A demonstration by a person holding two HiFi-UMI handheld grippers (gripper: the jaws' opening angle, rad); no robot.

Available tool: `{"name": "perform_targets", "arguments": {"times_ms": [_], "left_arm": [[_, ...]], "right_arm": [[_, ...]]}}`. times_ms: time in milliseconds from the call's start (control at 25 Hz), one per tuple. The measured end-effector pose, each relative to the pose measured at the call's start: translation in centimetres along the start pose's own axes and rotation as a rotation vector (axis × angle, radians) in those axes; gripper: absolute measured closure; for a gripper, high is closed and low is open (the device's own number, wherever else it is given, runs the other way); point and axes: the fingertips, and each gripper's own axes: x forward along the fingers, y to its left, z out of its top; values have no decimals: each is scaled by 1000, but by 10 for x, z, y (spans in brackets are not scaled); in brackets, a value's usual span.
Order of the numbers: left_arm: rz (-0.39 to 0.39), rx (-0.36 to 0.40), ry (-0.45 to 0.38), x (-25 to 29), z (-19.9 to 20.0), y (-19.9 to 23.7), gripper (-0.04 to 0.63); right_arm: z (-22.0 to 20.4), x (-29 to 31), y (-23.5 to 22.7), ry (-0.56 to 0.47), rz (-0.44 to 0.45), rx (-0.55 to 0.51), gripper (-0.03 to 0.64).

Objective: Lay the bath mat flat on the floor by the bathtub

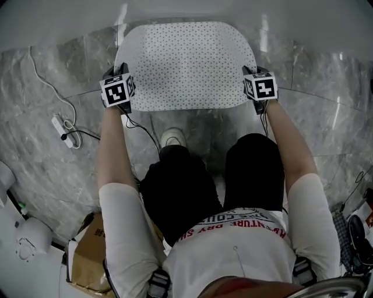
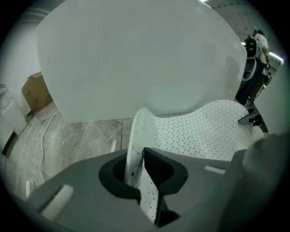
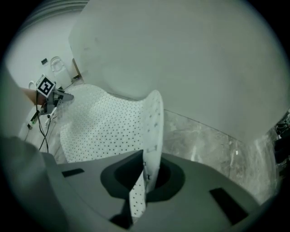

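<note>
head view: the white perforated bath mat is spread over the grey marble floor, its far edge up against the white bathtub, which is cut off at the top of the view. the left gripper has the mat's near left corner and the right gripper the near right corner. the marker cubes hide both sets of jaws here. the person's dark trousers cover the floor below the mat, with 1 white shoe showing between the knees. a power strip with a white cable lies to the left, and a cardboard box is partly cut off at the lower left.

left gripper view: the left gripper has its jaws pressed together on the mat's edge, which stands up curled between them. the rest of the mat runs off to the right. whether its middle touches the floor is hard to tell. the tub wall fills the upper half. things at the far right edge are too small to make out.

right gripper view: the right gripper is likewise clamped on the upturned edge of the mat. the other gripper's marker cube shows small at the far left, and marble shows beneath the tub at the right.
</note>
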Motion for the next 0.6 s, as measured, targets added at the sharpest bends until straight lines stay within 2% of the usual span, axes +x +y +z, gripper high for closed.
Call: {"name": "perform_targets", "arguments": {"times_ms": [80, 120, 200, 240, 320, 360, 440, 600], "left_arm": [[-18, -51, -10, 5, -5, 2, 556], [-26, -67, -26, 7, -5, 3, 513], [-30, -85, -54, 10, -3, 4, 362], [-22, -88, -59, 11, -2, 6, 307], [9, -78, -65, 12, -2, 10, 245], [25, -72, -73, 11, -1, 12, 230], [50, -69, -97, 9, 2, 16, 202], [84, -66, -124, 1, 13, 18, 198]], "right_arm": [[-3, 7, -7, -1, -28, 11, 601], [-3, 10, -12, -5, -45, 15, 601], [-1, 14, -21, -15, -79, 25, 593], [0, 15, -25, -20, -97, 29, 500], [-1, 15, -33, -26, -130, 30, 397], [-2, 15, -35, -26, -146, 30, 353], [-6, 14, -40, -29, -182, 28, 321], [-6, 10, -46, -42, -208, 28, 313]]}}
